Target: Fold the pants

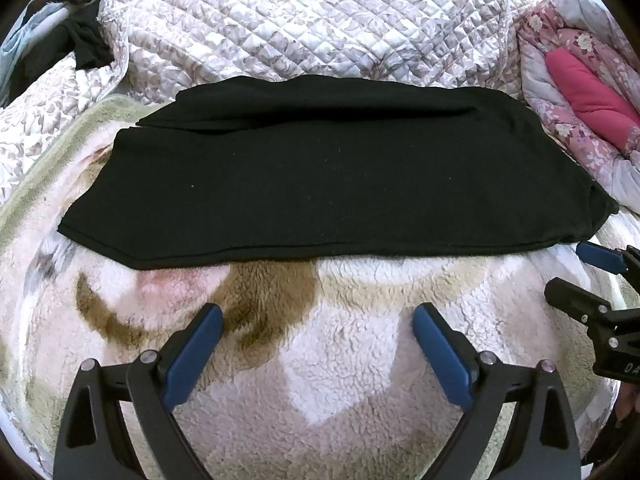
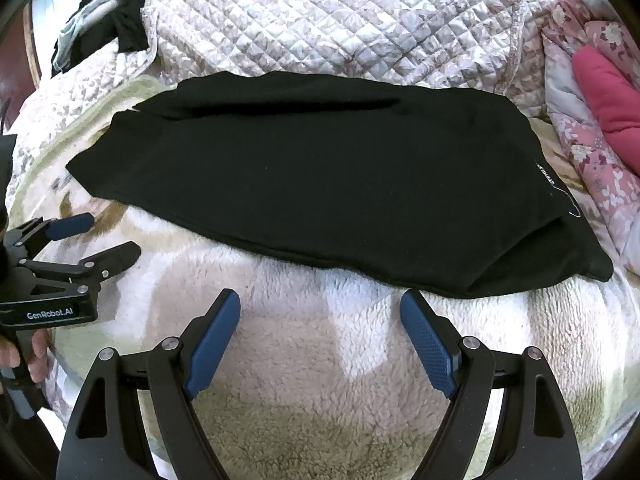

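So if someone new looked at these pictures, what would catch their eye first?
The black pants would: a dark slab laid flat across the middle of the pale fleece blanket. Next come the blue-padded left tool and right tool, both open and empty just short of the near edge. A hot-pink cloth pops at far right.

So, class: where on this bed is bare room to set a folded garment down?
Free: the fleece blanket between the black pants and both open tools. Crowded: the floral quilt bundled on the right, and dark clothes far left.
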Demonstrator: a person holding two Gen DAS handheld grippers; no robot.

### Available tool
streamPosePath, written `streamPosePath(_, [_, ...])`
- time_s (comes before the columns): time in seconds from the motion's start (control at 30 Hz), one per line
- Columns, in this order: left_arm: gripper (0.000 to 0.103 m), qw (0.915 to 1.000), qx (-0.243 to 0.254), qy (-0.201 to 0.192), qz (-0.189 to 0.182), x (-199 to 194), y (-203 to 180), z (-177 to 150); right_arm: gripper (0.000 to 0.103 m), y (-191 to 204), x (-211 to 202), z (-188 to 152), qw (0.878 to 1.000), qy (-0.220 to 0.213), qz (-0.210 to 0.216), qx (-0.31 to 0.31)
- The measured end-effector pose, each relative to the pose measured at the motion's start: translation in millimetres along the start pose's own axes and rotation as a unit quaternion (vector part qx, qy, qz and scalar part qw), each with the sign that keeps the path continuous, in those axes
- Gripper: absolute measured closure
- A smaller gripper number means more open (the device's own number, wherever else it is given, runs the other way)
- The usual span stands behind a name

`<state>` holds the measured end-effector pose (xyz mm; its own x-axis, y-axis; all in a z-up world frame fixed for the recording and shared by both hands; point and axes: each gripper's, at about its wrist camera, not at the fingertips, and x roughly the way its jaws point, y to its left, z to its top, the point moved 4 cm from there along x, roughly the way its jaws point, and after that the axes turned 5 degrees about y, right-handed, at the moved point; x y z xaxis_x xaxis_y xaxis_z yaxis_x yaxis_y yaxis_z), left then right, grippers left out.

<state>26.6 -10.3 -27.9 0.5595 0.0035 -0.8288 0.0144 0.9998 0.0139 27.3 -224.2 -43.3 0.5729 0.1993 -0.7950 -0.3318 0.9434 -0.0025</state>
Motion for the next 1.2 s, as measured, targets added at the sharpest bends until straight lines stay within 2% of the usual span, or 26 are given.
streamPosePath(0.33, [0.007,1.0000,-0.002,-0.003,0.002,-3.6,0.4,0.0,0.021,-8.5,-8.5,3.8,1.000,-0.019,0.009,0.015])
streamPosePath(0.57, [0.009,0.9999,-0.014,-0.004,0.005,-5.2,9.2,1.3,0.021,-26.4,-10.6,5.4,0.998,-0.019,0.013,0.056])
streamPosePath(0.73, [0.011,0.9992,-0.036,-0.008,0.014,-6.7,26.9,2.5,0.021,-44.2,-13.6,4.7,0.995,-0.023,0.007,0.092])
streamPosePath(0.83, [0.011,0.9972,-0.070,-0.012,0.024,-8.0,50.3,5.0,0.021,-62.2,-19.3,2.7,0.992,-0.033,-0.005,0.123])
streamPosePath(0.97, [0.011,0.9895,-0.142,-0.002,0.028,0.2,88.6,6.4,0.021,-96.4,-18.2,-1.2,0.981,-0.030,-0.005,0.192])
streamPosePath(1.03, [0.013,0.9858,-0.167,0.000,0.012,6.0,97.4,8.6,0.021,-115.1,-15.0,0.1,0.971,-0.030,0.009,0.236])
streamPosePath(1.13, [0.013,0.9849,-0.173,-0.010,0.009,11.9,98.6,19.8,0.021,-137.1,-13.5,7.5,0.953,-0.048,0.044,0.295])
streamPosePath(1.2, [0.013,0.9836,-0.180,-0.011,0.004,19.4,102.9,27.6,0.021,-142.7,-13.0,16.3,0.949,-0.060,0.049,0.304])
